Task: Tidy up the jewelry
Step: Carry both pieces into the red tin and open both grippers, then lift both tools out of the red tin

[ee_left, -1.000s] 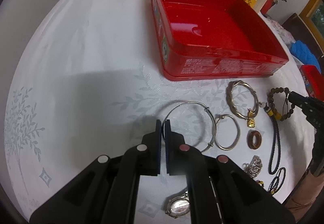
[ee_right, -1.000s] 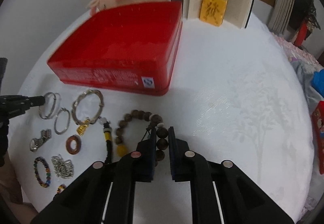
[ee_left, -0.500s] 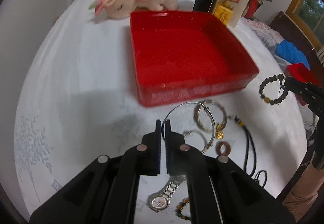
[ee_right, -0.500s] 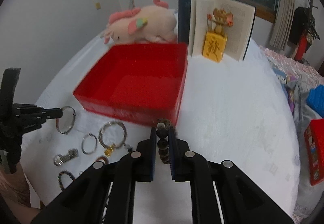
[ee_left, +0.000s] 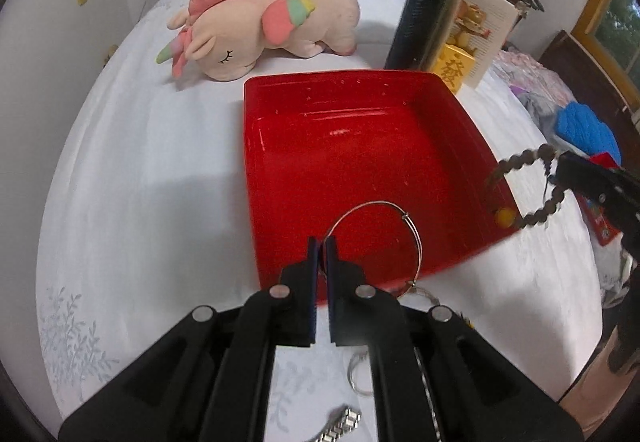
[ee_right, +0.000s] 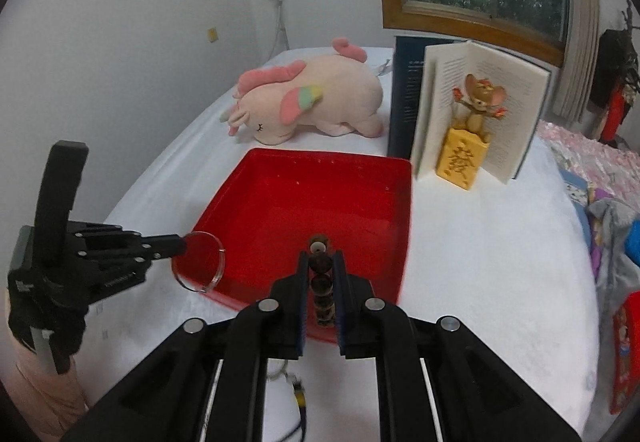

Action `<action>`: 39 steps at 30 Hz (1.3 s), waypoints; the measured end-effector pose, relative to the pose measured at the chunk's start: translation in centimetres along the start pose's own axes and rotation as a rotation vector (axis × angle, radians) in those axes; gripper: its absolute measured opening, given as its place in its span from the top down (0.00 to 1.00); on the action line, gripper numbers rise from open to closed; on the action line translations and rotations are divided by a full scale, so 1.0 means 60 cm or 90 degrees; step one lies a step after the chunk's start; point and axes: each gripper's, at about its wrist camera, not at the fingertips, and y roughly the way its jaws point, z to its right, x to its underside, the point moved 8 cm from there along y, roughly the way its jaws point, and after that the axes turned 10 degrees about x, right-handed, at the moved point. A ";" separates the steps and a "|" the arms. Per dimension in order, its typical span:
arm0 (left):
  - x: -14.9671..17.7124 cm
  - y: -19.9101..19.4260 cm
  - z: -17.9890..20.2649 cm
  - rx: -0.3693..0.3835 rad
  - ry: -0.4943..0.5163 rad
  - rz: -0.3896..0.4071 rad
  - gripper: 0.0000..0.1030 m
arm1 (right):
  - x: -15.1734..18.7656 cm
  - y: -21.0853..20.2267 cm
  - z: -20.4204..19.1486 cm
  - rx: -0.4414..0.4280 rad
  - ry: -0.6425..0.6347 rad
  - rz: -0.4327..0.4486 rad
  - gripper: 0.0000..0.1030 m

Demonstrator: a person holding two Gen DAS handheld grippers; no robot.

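A red box (ee_left: 360, 146) stands open on the white tablecloth; it also shows in the right wrist view (ee_right: 320, 202). My left gripper (ee_left: 322, 242) is shut on a thin silver bangle (ee_left: 416, 238), held above the box's near edge; the bangle also shows in the right wrist view (ee_right: 218, 264). My right gripper (ee_right: 321, 262) is shut on a brown bead bracelet (ee_right: 322, 284), held over the box's near right side. That bracelet (ee_left: 532, 190) hangs from the right gripper (ee_left: 564, 166) at the box's right edge in the left wrist view.
A pink plush unicorn (ee_left: 268, 26) lies behind the box. An open book with a yellow mouse figure (ee_right: 468, 146) stands at the back right. More jewelry, a watch band (ee_left: 340, 426) and rings (ee_left: 420, 294), lies on the cloth under my left gripper.
Both grippers have risen and moved forward over the red box, carrying the silver bangle and the bead bracelet off the cloth.
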 end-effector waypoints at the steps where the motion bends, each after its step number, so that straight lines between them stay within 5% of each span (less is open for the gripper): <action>1: -0.006 0.009 -0.004 -0.002 -0.005 -0.002 0.97 | -0.002 0.011 -0.001 -0.006 0.005 -0.006 0.89; 9: -0.026 0.083 -0.021 -0.015 -0.026 -0.031 0.97 | 0.015 0.117 -0.018 -0.025 0.015 -0.067 0.89; 19: -0.027 0.139 -0.038 -0.020 -0.037 -0.060 0.96 | 0.042 0.171 0.011 0.018 0.025 -0.111 0.89; 22: -0.029 0.138 -0.036 -0.012 -0.038 -0.059 0.93 | 0.045 0.172 0.014 0.025 0.023 -0.116 0.87; 27: -0.032 0.126 -0.033 -0.007 -0.034 -0.044 0.70 | 0.040 0.158 0.018 0.043 0.015 -0.096 0.77; 35: -0.014 0.074 -0.011 -0.006 -0.002 -0.013 0.70 | 0.045 0.101 0.007 0.015 0.017 -0.064 0.76; 39: 0.004 0.040 -0.002 -0.006 0.017 0.003 0.61 | 0.056 0.060 0.001 0.002 0.009 -0.041 0.77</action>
